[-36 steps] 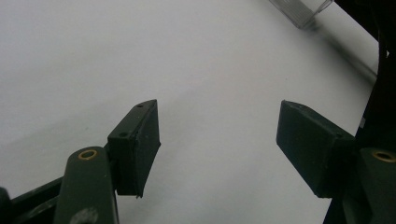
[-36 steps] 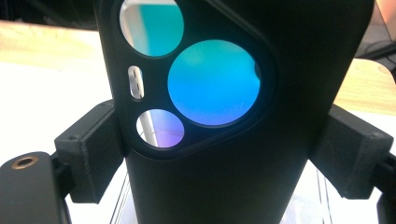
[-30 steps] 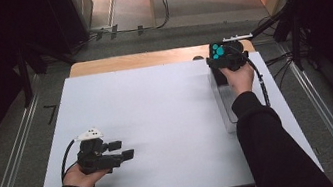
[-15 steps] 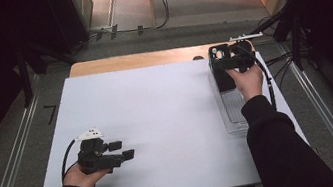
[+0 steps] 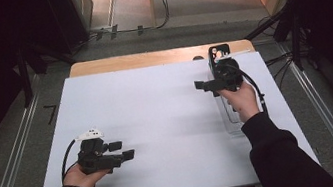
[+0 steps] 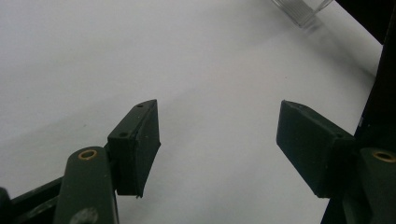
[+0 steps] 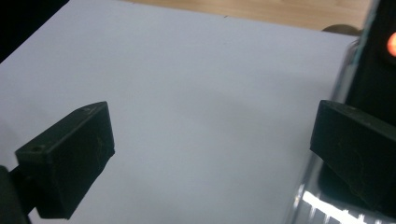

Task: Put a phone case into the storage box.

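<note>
The black thing (image 5: 219, 55) stands up at the far end of the clear tray (image 5: 230, 127), on the right side of the white table (image 5: 147, 111). I cannot tell what it is; it looks flat and dark, with small holes near the top.

A second ago the right gripper (image 5: 202, 87) was on top of that spot. Now it has come away and turned to point left, across the table. Its jaws are wide apart with nothing between them. So I think the black thing has been let go and left in the tray, and that hand is free for the next job.

The left gripper (image 5: 124, 150) has not moved. It rests low at the near left, far from the tray, with its jaws apart and nothing in them.
</note>
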### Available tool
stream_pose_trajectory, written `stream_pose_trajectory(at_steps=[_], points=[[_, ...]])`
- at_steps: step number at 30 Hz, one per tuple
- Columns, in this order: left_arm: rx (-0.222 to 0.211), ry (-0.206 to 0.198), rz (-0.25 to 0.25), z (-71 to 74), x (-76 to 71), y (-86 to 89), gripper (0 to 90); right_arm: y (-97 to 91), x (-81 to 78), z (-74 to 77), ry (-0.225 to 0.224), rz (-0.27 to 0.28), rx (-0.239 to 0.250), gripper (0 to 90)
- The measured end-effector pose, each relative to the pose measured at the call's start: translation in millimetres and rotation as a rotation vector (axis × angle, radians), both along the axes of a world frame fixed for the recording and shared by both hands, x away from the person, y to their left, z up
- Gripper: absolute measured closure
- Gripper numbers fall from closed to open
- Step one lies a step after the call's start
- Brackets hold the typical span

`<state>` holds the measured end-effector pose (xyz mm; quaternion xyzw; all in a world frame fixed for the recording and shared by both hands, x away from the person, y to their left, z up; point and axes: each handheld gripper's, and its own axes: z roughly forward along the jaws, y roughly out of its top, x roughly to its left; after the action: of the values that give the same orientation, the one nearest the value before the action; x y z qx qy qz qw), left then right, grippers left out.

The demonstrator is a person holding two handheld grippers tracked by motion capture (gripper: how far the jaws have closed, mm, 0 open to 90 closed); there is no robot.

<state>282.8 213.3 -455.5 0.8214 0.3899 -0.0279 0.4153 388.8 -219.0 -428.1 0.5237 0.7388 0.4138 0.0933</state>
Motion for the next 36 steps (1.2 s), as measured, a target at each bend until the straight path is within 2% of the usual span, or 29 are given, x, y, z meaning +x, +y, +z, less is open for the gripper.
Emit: stream_pose_trajectory(at_steps=[2,4,6,8,14,22,28,36], points=[[-0.002,0.003,0.0,0.0,0.1,0.0,30.3,4.5,-7.1,0.0,-0.003,0.029,-0.012,11.7],[-0.003,0.004,-0.002,0.0,0.1,-0.1,30.2,8.1,-14.3,0.5,-0.001,0.054,-0.019,11.8],[-0.006,0.006,-0.005,0.0,0.0,-0.1,30.2,9.4,-21.2,0.8,0.009,0.09,-0.002,14.0],[-0.007,0.007,-0.008,0.2,-0.2,0.0,30.2,9.4,-29.1,1.3,0.017,0.132,0.01,24.2],[-0.013,0.012,-0.026,0.5,-0.6,-0.3,30.2,7.9,-53.1,-0.8,0.048,0.245,0.032,27.5],[-0.018,0.01,-0.046,1.2,-2.3,-2.8,30.2,2.6,-81.3,-7.9,0.046,0.292,0.018,27.8],[-0.013,0.01,-0.061,1.8,-3.7,-3.1,30.2,-2.2,-98.9,-15.8,0.042,0.334,-0.009,27.8],[-0.009,0.003,-0.074,1.9,-6.0,-4.1,30.2,-12.5,-120.2,-30.1,0.071,0.358,-0.021,26.7]])
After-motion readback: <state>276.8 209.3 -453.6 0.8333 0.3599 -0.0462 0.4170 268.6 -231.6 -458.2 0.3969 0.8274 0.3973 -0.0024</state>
